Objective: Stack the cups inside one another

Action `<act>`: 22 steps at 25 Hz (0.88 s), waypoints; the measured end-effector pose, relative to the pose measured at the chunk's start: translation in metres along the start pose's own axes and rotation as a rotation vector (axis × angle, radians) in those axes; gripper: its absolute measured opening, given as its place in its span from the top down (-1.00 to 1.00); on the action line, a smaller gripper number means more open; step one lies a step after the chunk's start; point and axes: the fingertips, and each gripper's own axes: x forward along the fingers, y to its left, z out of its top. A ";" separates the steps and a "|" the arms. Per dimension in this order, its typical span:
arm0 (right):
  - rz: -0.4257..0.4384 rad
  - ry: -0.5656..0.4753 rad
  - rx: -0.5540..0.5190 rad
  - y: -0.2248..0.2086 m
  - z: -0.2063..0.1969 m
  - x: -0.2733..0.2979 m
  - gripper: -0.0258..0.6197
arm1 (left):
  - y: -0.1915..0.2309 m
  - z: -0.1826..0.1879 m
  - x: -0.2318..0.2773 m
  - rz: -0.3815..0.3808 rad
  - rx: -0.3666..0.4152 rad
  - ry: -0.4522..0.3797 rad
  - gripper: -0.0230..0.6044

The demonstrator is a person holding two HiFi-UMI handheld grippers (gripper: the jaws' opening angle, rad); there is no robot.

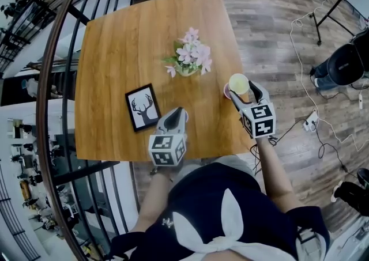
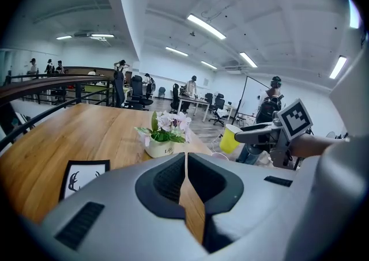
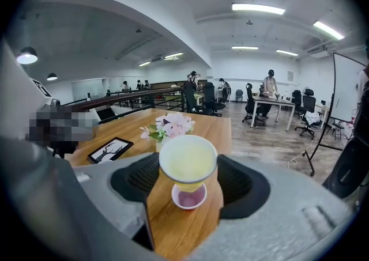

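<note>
Your right gripper (image 1: 241, 94) is closed on the yellow cup (image 3: 188, 162), with one jaw at each side of it. It holds the cup upright just above the pink cup (image 3: 189, 196), which stands near the edge of the table (image 1: 127, 41). Your left gripper (image 2: 185, 159) is empty, its jaw tips touching, over the table beside the framed deer picture (image 1: 143, 108).

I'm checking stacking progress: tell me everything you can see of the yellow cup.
The yellow cup is plain, tapered and empty, its mouth up. The right gripper clamps its sides, holding it slightly tilted above the pink cup that stands near the edge of the table. Whether its base touches that cup is unclear.
</note>
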 end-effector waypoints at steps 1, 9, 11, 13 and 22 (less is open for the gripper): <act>0.002 0.008 0.002 -0.001 -0.003 0.003 -0.05 | 0.001 0.000 0.002 0.002 -0.001 0.001 0.83; 0.027 0.076 0.018 -0.006 -0.027 0.024 -0.05 | 0.002 0.001 0.011 0.013 -0.010 0.020 0.83; 0.030 0.088 0.021 -0.006 -0.033 0.029 -0.05 | 0.003 0.000 0.014 0.016 -0.013 0.025 0.83; 0.035 0.099 0.021 -0.007 -0.039 0.035 -0.05 | 0.005 -0.002 0.017 0.017 -0.014 0.028 0.83; 0.048 0.146 0.039 -0.010 -0.060 0.050 -0.06 | 0.008 -0.003 0.023 0.025 -0.022 0.037 0.83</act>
